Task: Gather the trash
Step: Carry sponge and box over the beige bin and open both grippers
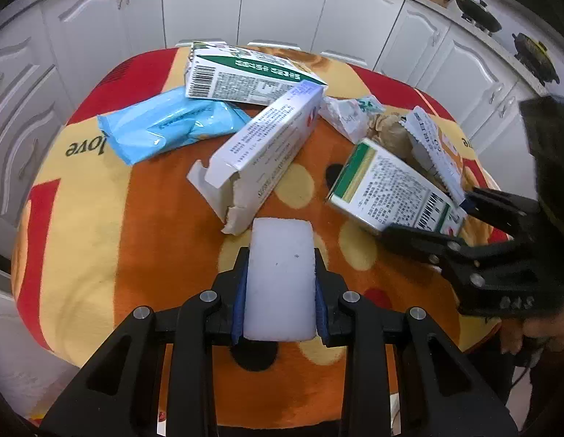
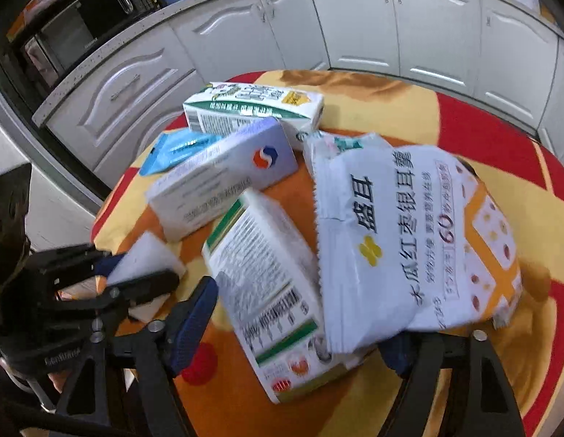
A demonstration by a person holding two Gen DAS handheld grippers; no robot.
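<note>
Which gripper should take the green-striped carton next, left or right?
Right. The right gripper is open with its fingers either side of the green-striped carton, under the white pouch. The left gripper is shut on the white foam block.

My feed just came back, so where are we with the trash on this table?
Nothing looks collected yet; no bin is in view. In hand: the left gripper is shut on the white foam block. The right gripper has open jaws around the green-striped carton. Left on the blanket: the blue wipes pack, torn white box, milk carton and snack pouch.
</note>
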